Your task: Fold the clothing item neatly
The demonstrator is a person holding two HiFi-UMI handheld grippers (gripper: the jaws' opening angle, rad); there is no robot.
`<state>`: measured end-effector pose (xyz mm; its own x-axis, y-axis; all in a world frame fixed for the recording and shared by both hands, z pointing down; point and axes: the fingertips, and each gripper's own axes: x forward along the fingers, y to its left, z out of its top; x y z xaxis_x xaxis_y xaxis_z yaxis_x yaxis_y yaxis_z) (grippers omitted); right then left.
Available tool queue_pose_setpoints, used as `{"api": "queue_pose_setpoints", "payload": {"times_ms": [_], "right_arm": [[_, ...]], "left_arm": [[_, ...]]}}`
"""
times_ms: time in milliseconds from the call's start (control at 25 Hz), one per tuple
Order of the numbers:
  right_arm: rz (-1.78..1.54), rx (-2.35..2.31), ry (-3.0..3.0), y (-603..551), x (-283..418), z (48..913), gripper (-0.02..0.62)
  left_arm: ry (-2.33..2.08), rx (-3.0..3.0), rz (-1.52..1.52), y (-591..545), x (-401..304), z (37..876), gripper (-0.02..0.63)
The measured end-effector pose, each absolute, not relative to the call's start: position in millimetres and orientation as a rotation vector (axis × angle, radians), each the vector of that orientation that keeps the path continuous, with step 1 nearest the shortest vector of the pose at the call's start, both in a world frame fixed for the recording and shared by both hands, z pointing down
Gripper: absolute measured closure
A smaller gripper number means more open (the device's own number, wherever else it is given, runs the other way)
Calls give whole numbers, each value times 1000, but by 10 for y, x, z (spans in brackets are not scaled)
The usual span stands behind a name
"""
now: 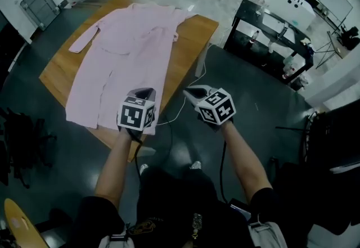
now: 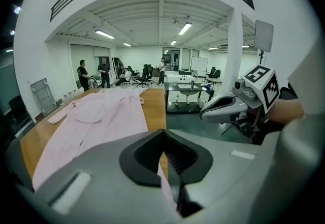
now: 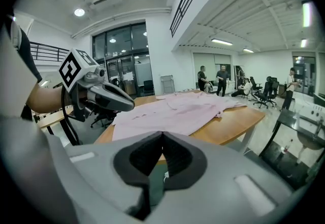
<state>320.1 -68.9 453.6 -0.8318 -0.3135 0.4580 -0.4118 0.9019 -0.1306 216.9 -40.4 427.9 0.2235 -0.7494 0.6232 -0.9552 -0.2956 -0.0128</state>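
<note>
A long pink garment lies spread flat on the wooden table, one sleeve stretched out to the left. Both grippers are held in the air off the table's near corner, apart from the cloth. My left gripper is shut, with nothing pinched between its jaws; in its own view the garment lies ahead and below. My right gripper is shut and empty too, and in its own view the garment lies ahead. Each gripper shows in the other's view: the right gripper, the left gripper.
A black desk with bottles stands right of the table. A white cable trails over the dark floor by the table's corner. People and office chairs are at the far end of the room. A yellow object lies at the lower left.
</note>
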Motion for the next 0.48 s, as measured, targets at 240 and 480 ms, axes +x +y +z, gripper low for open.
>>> {"api": "queue_pose_setpoints", "payload": {"times_ms": [240, 480], "right_arm": [[291, 533, -2698, -1167, 3507, 4289, 592], [264, 515, -2686, -1780, 3566, 4294, 592]], "left_arm": [[-1649, 2106, 727, -814, 2603, 4181, 600], [-1720, 2072, 653, -1514, 2607, 4180, 600]]}}
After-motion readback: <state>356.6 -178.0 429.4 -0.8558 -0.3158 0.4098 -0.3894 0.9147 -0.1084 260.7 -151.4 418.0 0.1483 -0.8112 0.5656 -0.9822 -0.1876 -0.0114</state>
